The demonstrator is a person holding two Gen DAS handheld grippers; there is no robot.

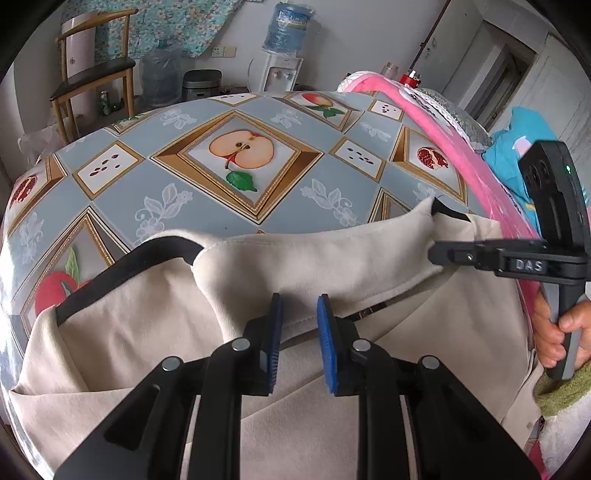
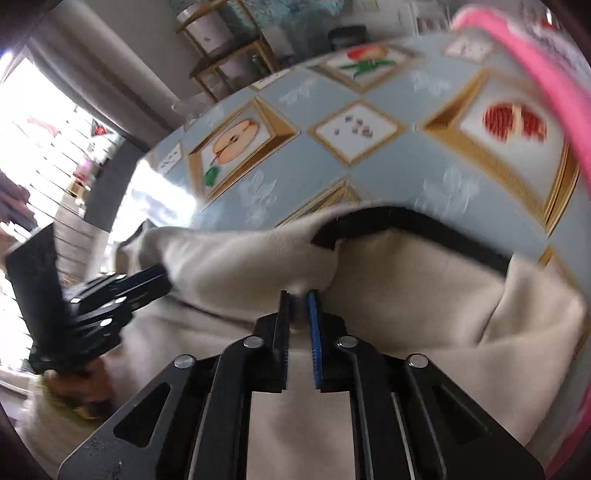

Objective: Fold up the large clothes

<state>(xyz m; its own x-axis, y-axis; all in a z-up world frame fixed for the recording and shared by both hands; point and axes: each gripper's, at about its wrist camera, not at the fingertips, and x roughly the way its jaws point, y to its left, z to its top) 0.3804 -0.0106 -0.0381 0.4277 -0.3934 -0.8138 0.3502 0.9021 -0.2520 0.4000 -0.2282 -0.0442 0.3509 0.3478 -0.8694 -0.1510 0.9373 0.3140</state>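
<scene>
The soft beige fleece garment with black trim lies limp on the fruit-patterned tablecloth. My left gripper stands slightly open, empty; my right gripper pinches a fold. I'd grip the firmer trimmed hem, since it drapes and slides

Home dining or living room. Landmark: table under fruit-print oilcloth. Behind it, against wall: water dispenser with blue bottle on top, spare water jug, rice cooker, wooden chair. Floral cloth hangs above these. Door beyond table's right end.
</scene>
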